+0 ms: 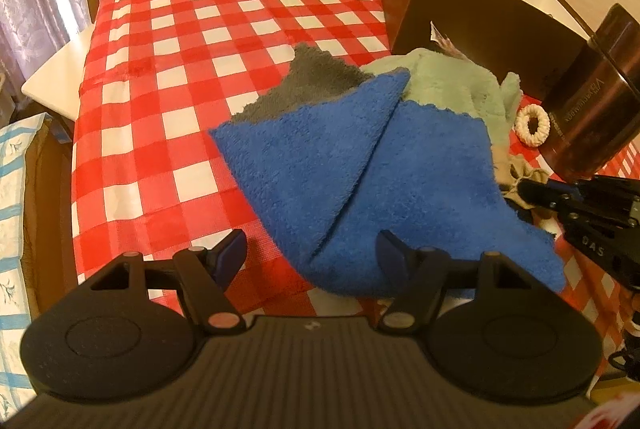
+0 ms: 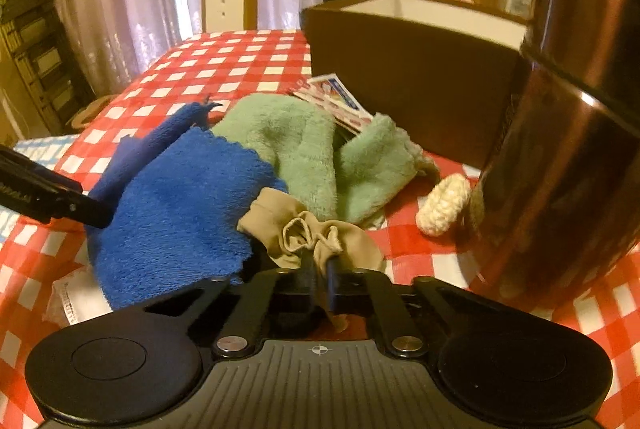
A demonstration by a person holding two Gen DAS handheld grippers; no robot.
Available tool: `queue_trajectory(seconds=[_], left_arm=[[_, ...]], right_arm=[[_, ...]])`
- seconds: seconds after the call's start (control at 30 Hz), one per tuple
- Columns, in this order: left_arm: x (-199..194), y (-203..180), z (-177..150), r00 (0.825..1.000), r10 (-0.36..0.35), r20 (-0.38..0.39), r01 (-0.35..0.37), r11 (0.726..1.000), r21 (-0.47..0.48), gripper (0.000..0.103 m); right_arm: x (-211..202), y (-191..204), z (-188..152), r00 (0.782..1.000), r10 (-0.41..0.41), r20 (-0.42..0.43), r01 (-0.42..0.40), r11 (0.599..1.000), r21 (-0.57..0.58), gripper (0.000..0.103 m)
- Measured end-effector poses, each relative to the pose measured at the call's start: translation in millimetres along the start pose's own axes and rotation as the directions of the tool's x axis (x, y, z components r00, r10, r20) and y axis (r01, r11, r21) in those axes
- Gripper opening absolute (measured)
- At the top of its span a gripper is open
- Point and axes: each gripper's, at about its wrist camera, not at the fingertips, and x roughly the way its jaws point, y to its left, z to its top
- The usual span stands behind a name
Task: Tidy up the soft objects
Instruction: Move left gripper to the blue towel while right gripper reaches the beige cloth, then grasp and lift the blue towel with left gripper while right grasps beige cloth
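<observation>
the right gripper [image 2: 319,271] is clamped on the tan sock [image 2: 308,235], likely to lift it off the pile near the counter's right edge. the left gripper [image 1: 312,255] hangs apart over the blue cloth [image 1: 352,181].

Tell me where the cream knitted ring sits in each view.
Left wrist: cream ring at right, against the brown flask.
Right wrist: ring right of centre, left of the flask.
Shared landmark: blue towel.
</observation>
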Motion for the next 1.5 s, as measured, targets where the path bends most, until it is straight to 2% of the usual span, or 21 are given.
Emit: queue_trajectory(seconds=[0.1, 0.17, 0.3, 0.37, 0.43, 0.63, 0.73, 1.0, 1.23, 1.5], left_arm=[[2.7, 1.9, 0.2, 1.0, -0.004, -0.002, 0.004, 1.0, -0.011, 0.059], [4.9, 3.2, 0.2, 1.0, -0.013, -0.005, 0.013, 1.0, -0.019, 0.048], [8.7, 4.1, -1.0, 1.0, -0.019, -0.003, 0.019, 1.0, -0.019, 0.036], [8.9, 3.8, -0.5, 1.0, -0.016, 0.002, 0.016, 1.0, -0.009, 0.008], [8.0, 6.3, 0.3, 1.0, -0.018, 0.003, 0.018, 1.0, -0.025, 0.003], [-24.7, 4.9, 7.2, 0.994, -0.047, 0.099, 0.053, 0.997, -0.049, 0.003], [-52.5, -3.6, 15.5, 0.982, -0.073, 0.175, 0.08, 0.996, -0.033, 0.003], [-130.5, -28.3, 42.2, 0.924, -0.142, 0.355, 0.154, 0.988, -0.005, 0.002], [-174.9, -42.0, 57.0, 0.888, -0.134, 0.44, 0.151, 0.988, -0.004, 0.002], [-209.6, -55.8, 84.6, 0.839, -0.13, 0.528, 0.143, 0.99, 0.017, 0.002]], right_arm=[[-8.2, -0.6, 2.1, 1.0, -0.007, 0.023, 0.006, 1.0, 0.02, 0.004], [-17.3, -1.3, 3.9, 0.999, -0.009, 0.045, 0.008, 0.999, 0.036, 0.004], [-29.9, -4.4, 5.2, 0.998, -0.022, 0.051, 0.018, 0.997, 0.081, 0.004], [-35.9, -8.7, 3.4, 0.998, -0.039, 0.041, 0.034, 0.993, 0.117, 0.004], [-44.1, -14.9, 1.3, 0.998, -0.047, 0.046, 0.039, 0.986, 0.159, 0.004], [-76.2, -24.2, 0.4, 0.994, -0.077, 0.083, 0.059, 0.977, 0.207, 0.004], [-91.3, -30.8, 1.6, 0.991, -0.082, 0.102, 0.057, 0.972, 0.229, 0.004], [-135.7, -58.4, 10.5, 0.987, -0.086, 0.137, 0.052, 0.97, 0.238, 0.004], [-177.4, -90.7, 22.8, 0.983, -0.086, 0.165, 0.049, 0.975, 0.216, 0.004], [-207.1, -141.5, 32.6, 0.971, -0.15, 0.188, 0.098, 0.96, 0.261, 0.004]])
